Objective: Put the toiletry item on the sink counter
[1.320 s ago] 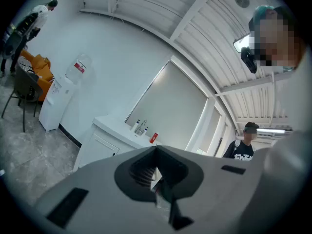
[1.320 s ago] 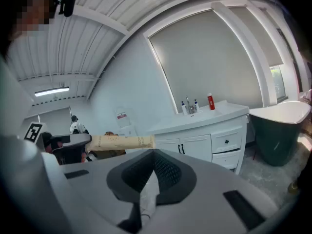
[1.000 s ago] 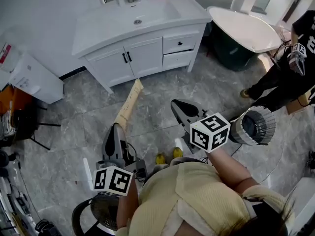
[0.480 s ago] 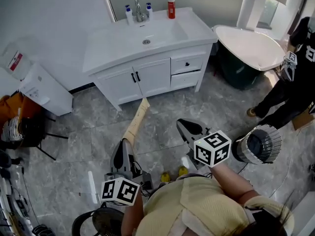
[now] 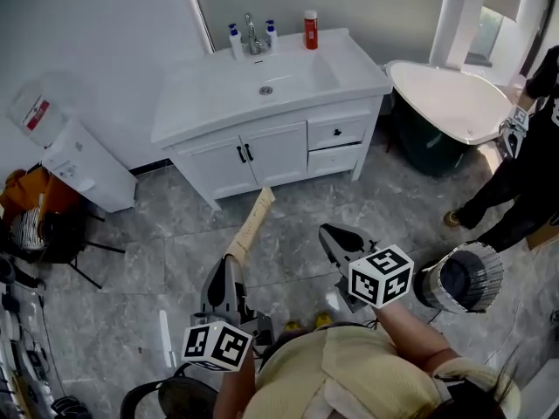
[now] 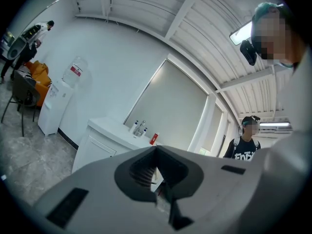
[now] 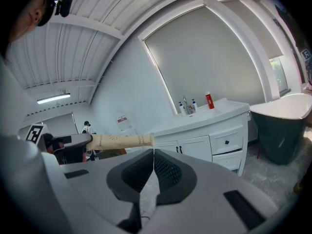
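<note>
The toiletry item is a long tan box point(image 5: 250, 224), and my left gripper point(image 5: 229, 265) is shut on its near end, pointing it at the white sink counter point(image 5: 210, 103). In the right gripper view the box point(image 7: 122, 141) juts right from the left gripper's dark jaws. The left gripper view shows its own jaws point(image 6: 156, 152) closed, with the box hidden from it. My right gripper point(image 5: 331, 234) hangs beside it, shut with nothing held, its jaws point(image 7: 153, 155) meeting. Both grippers are over the grey floor, well short of the counter.
Two white pump bottles point(image 5: 233, 40) and a red bottle point(image 5: 310, 29) stand by the tap. A white bathtub point(image 5: 445, 103) is at the right, a water dispenser point(image 5: 74, 160) at the left. A person in black point(image 5: 524, 173) stands at the right, near a round wire bin point(image 5: 461, 278).
The sink counter has slid lower in the head view, so I have moved nearer to it. Both grippers keep their pose, and the tan box stays in the left one.
</note>
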Available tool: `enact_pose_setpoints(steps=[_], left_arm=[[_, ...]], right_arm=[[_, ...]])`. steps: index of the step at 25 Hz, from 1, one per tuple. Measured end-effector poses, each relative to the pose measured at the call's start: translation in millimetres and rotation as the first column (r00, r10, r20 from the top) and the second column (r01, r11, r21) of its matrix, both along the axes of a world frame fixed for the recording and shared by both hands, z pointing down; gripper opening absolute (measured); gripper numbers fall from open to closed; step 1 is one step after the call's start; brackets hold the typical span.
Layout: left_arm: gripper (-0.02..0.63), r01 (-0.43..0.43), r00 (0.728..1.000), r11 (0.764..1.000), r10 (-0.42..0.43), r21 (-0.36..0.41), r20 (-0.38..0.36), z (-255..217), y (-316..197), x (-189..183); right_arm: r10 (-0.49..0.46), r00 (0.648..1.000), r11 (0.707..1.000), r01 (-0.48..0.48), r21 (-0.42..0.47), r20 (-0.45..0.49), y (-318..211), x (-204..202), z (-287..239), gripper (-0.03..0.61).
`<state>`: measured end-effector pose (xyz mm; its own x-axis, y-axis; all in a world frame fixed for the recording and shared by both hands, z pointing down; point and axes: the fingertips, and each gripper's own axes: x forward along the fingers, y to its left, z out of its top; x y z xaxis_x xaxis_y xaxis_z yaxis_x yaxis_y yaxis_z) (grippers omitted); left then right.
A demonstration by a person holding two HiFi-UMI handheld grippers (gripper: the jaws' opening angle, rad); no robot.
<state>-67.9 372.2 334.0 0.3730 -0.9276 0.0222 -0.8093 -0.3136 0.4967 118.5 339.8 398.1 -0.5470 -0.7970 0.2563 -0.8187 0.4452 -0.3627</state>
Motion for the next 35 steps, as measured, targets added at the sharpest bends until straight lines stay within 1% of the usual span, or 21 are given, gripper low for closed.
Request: enact_pose_setpoints(steps=[6,14,18,29,35], left_arm=[[0.035,0.028,1.000,1.000,-0.028,-0.011,0.003,5.2,-4.8,6.6],[0.035,0.038,0.999,0.999,-0.037,-0.014,0.014,6.5,-28.2,3.3],[0.035,0.031,0.999,0.999,-0.031,-0.016,0.013,9.4,-50.1,-0.6],[0.035,0.024,1.000,0.999,-0.024,-0.028,-0.017,14.2,-114.6,-32.0],[0.035,0.001,1.000,1.000,-0.002,-0.027,-0.023,9.8,-150.4,-45.2]], right_arm=[[-0.015,1.000,1.000,0.015,-0.011,0.007,-8.0,11.1,6.2,0.028],[-0.040,0.999,0.999,0.040,-0.021,0.007,-30.3,3.4,11.0,0.028],[-0.028,0.999,0.999,0.029,-0.031,0.022,-49.5,0.4,10.4,0.028],[-0.021,1.000,0.999,0.021,-0.027,-0.004,-114.6,-25.9,4.6,0.028],[-0.011,1.000,1.000,0.010,-0.026,-0.013,-147.4,-42.2,0.2,0.028]])
